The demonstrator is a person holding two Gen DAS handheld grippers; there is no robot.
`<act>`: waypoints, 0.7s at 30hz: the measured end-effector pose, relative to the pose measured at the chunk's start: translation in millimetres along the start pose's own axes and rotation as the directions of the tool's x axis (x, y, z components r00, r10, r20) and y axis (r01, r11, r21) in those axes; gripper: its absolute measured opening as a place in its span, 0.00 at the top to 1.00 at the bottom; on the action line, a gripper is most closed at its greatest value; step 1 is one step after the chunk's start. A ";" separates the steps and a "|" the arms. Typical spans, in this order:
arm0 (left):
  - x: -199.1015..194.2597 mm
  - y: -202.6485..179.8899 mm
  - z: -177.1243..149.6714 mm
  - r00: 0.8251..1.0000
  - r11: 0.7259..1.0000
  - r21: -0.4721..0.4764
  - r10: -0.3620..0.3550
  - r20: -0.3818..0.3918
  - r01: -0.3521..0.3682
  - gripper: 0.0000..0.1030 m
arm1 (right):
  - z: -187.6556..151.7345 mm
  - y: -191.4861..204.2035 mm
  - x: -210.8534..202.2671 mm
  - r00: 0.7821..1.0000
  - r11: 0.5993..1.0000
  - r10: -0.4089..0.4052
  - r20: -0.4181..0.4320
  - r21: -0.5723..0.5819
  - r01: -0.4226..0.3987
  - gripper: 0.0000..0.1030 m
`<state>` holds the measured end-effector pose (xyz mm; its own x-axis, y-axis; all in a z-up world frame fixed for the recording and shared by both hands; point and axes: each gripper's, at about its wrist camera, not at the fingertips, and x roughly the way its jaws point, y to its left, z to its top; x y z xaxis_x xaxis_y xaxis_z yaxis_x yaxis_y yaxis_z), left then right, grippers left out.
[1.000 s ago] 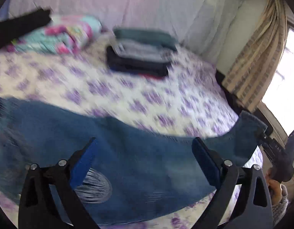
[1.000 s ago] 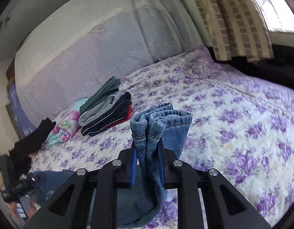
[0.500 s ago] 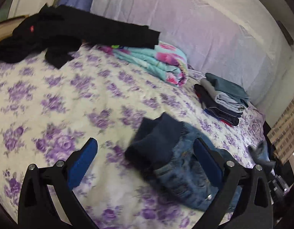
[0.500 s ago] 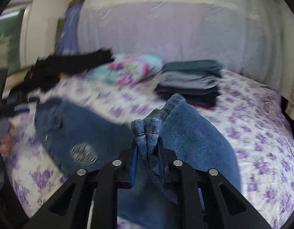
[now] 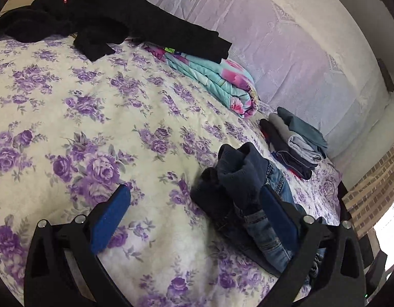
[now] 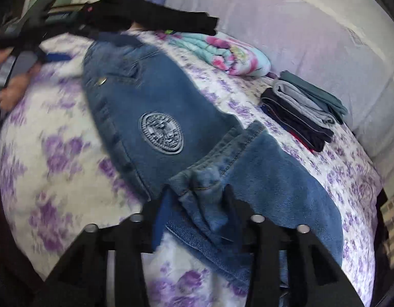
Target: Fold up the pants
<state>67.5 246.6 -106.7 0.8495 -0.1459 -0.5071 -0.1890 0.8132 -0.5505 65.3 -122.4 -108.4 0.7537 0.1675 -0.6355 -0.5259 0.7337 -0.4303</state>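
From my left hand-held gripper, released with jaws wide apart, I see black garments heaped at the far left of the purple-flowered bedspread, then a folded turquoise-and-pink floral blanket, then a stack of folded grey and dark clothes. The blue denim pants lie on the bed, their round grey patch visible only from the right wrist. My right hand-held gripper is clenched on the hems.

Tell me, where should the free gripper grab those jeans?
Probably at the waistband of the jeans, the far end beyond the round patch, coming from the left: that thick edge lies flat and bare, while the right gripper pinches the bunched hem.
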 end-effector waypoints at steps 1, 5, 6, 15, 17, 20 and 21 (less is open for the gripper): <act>0.3 -0.1 -0.4 1.000 1.000 0.001 0.000 -0.002 0.000 0.04 | 0.5 -0.6 -4.7 1.000 1.000 0.013 0.007 -0.004 -0.013 0.56; 1.9 -2.3 -0.7 1.000 1.000 0.007 0.013 -0.008 -0.013 0.04 | 9.6 -35.1 -39.7 0.971 0.959 0.228 0.078 0.154 -0.237 0.40; 2.1 -3.0 -1.0 1.000 1.000 0.010 0.016 -0.009 -0.016 0.04 | 12.5 -43.1 -49.6 0.961 0.945 0.252 0.112 0.187 -0.269 0.38; 3.9 -2.2 -0.8 1.000 1.000 0.006 0.017 -0.010 -0.017 0.04 | 28.3 -107.2 1.8 0.989 0.911 -0.128 -0.069 0.385 0.145 0.14; 3.7 -2.1 -0.9 1.000 1.000 0.006 0.018 -0.009 -0.018 0.04 | 20.4 -91.2 36.6 0.986 0.920 -0.028 -0.167 0.381 0.090 0.09; 4.8 -1.4 -1.2 1.000 1.000 0.006 0.023 -0.018 -0.022 0.04 | 5.6 -83.5 62.1 0.983 0.895 0.025 -0.180 0.443 0.058 0.04; 4.9 -1.3 -1.4 1.000 1.000 0.006 0.024 -0.019 -0.024 0.04 | 5.4 -85.2 59.0 0.982 0.891 0.037 -0.183 0.451 0.050 0.05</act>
<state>71.2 244.1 -109.4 0.8351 -0.1367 -0.5328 -0.2063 0.8201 -0.5337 156.7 -171.4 -105.7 0.6490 0.0716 -0.7574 -0.2534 0.9590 -0.1265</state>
